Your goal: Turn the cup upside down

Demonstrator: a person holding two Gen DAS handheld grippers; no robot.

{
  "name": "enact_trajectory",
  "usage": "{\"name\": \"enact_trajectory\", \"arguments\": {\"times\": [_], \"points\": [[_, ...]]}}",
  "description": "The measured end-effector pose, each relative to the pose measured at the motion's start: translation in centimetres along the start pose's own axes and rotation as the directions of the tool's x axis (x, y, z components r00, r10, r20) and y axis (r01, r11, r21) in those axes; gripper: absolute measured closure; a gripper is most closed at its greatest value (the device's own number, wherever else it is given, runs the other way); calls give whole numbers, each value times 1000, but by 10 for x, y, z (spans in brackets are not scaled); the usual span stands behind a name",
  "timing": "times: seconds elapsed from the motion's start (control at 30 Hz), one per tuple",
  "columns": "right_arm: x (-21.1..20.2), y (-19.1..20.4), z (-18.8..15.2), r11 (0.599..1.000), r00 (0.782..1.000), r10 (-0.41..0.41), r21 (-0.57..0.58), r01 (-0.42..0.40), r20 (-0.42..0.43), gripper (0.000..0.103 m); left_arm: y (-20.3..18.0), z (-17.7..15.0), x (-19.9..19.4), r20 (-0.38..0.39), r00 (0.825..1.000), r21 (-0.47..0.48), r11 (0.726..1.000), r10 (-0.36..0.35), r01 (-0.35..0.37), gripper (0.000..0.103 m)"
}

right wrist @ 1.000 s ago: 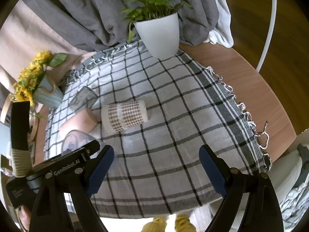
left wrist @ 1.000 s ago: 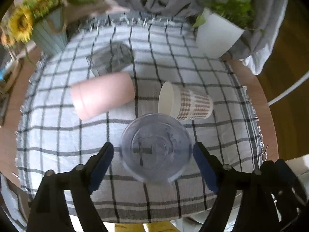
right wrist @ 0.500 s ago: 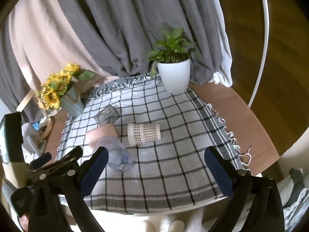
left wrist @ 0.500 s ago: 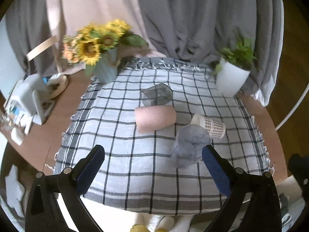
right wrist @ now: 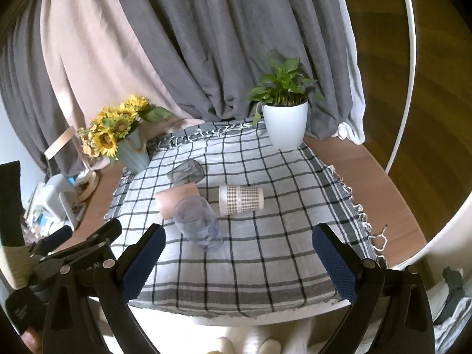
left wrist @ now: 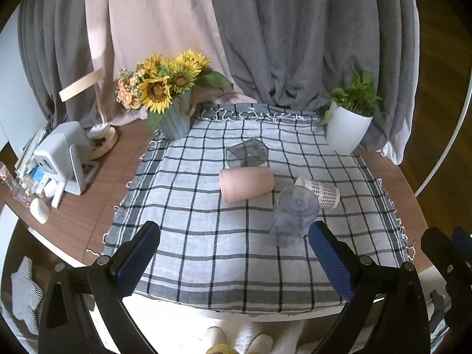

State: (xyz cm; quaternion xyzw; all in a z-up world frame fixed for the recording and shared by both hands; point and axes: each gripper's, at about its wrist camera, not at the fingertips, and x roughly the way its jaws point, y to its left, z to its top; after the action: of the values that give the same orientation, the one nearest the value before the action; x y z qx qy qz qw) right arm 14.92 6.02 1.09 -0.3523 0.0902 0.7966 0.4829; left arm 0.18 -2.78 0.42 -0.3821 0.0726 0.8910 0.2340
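Observation:
A clear bluish plastic cup (left wrist: 293, 216) stands upside down on the checked cloth (left wrist: 191, 236), base up; it also shows in the right wrist view (right wrist: 197, 224). A pink cup (left wrist: 246, 183) lies on its side behind it (right wrist: 174, 199). A checked paper cup (left wrist: 320, 191) lies on its side to the right (right wrist: 240, 199). A clear glass (left wrist: 247, 153) lies on its side farther back (right wrist: 185, 171). My left gripper (left wrist: 233, 261) is open and empty, pulled back over the table's near edge. My right gripper (right wrist: 236, 262) is open and empty, also near the front edge.
A sunflower vase (left wrist: 174, 121) stands at the back left of the cloth and a white plant pot (left wrist: 348, 131) at the back right. Small items and a white device (left wrist: 62, 156) crowd the table's left side. Curtains hang behind. The left gripper's body (right wrist: 59, 253) shows at the right wrist view's left.
Both grippers have pulled back and up from the table. The left gripper, first open around the upside-down clear cup, has left it standing on the cloth.

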Motion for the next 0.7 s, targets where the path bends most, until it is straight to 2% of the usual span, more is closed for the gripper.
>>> {"name": "enact_trajectory", "arguments": {"times": [0.7], "points": [[1, 6, 1, 1000, 1000, -10, -5, 10, 7, 3, -2, 6, -8, 36, 999, 21, 1000, 19, -19, 0]]}}
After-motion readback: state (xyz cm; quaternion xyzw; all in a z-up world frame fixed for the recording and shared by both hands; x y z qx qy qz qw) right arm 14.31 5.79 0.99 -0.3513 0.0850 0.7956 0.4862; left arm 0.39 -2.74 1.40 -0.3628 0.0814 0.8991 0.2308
